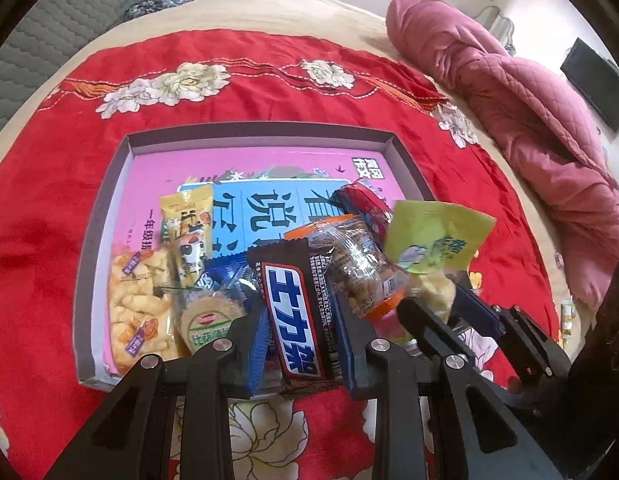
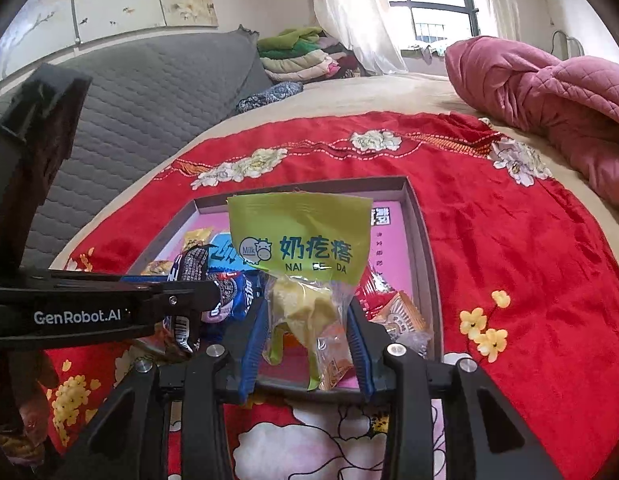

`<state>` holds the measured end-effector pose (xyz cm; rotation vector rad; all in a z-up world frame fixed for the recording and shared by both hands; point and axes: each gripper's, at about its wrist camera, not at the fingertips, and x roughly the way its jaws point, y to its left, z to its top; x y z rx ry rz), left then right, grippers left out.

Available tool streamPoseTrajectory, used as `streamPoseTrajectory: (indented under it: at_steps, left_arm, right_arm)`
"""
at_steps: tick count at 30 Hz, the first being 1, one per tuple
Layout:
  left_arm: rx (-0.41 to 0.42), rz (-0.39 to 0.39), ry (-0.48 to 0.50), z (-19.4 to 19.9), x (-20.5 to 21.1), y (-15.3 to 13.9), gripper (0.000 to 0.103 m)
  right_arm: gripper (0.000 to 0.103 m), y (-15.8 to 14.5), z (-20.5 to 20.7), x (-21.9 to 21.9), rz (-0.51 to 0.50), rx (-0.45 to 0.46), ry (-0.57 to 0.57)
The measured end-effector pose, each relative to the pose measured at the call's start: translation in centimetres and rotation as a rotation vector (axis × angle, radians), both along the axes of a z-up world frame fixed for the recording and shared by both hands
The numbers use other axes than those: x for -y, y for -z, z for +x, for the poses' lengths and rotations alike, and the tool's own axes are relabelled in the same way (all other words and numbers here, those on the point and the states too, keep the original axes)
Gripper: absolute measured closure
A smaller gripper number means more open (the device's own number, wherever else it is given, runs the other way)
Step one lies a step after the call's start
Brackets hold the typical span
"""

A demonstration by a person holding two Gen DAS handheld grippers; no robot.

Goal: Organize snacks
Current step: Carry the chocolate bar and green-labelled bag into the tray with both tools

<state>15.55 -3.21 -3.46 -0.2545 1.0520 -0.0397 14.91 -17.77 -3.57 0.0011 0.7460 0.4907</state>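
Both wrist views: close, facing forward and down; shared: shallow grey-walled cardboard tray (image 1: pixel 401 152) (image 2: pixel 423 224) on red floral blanket (image 1: pixel 269 92) (image 2: pixel 509 240).

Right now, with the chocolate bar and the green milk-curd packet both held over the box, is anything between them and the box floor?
Partly. The left gripper holds the chocolate bar directly above packets already piled at the near end of the box. The right gripper holds the green packet over an orange-trimmed packet. The far end shows bare pink floor.
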Motion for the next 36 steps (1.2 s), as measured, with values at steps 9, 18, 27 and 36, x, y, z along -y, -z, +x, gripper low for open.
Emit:
streamPoseTrajectory:
  at_steps: [9,18,27,36]
  left_arm:
    - [-0.001,-0.001,0.006,0.5,0.3,0.4,0.072]
    - [-0.002,0.000,0.007,0.6,0.3,0.5,0.072]
    - [0.014,-0.003,0.009,0.3,0.3,0.0,0.062]
    - [0.027,-0.013,-0.003,-0.2,-0.2,-0.7,0.052]
  right_arm:
    - [0.059,0.4,0.0,0.4,-0.011,0.007,0.023]
    - [0.054,0.1,-0.4,1.1,-0.010,0.016,0.044]
    - [0.051,-0.1,-0.5,1.7,-0.001,0.016,0.057]
    - [0.051,-0.3,-0.8,1.7,0.005,0.016,0.057]
